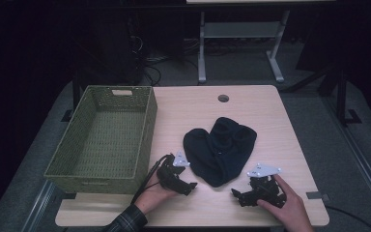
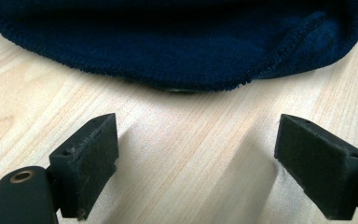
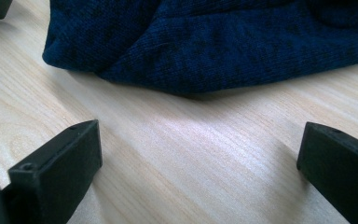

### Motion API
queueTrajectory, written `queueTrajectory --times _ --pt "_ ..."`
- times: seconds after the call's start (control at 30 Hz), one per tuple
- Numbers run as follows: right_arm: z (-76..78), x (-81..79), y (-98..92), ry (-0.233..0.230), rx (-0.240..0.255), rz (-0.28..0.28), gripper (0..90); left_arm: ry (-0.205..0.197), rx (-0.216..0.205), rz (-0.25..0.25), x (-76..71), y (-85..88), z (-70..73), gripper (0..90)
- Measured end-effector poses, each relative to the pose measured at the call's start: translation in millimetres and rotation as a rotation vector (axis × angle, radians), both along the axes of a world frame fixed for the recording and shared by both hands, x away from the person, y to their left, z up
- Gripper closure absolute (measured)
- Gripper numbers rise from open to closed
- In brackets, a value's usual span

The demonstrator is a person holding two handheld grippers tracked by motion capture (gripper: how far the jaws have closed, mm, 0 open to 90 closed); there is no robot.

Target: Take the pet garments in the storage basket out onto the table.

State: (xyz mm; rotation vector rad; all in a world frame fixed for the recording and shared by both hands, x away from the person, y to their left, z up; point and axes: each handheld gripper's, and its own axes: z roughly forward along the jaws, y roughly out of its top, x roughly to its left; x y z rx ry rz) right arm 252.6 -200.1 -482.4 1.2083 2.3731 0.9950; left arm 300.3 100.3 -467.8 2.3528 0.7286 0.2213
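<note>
My left gripper (image 1: 189, 185) and right gripper (image 1: 235, 193) both sit wide open and empty, the dark beanie (image 1: 221, 147) at twelve o'clock between them, left slightly nearer.

Dim room, grey floor (image 1: 241, 63)

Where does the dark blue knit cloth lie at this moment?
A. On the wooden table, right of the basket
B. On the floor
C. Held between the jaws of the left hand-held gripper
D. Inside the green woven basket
A: the dark blue knit cloth lies on the wooden table, right of the green woven basket.
</note>
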Motion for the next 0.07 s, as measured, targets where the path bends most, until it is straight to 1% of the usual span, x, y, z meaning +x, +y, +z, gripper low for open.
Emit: queueTrajectory --times 0.07 --pt "0.0 0.0 0.0 0.000 0.000 0.000 0.0 -0.019 -0.003 -0.006 -1.5 0.6 -1.7 12.8"
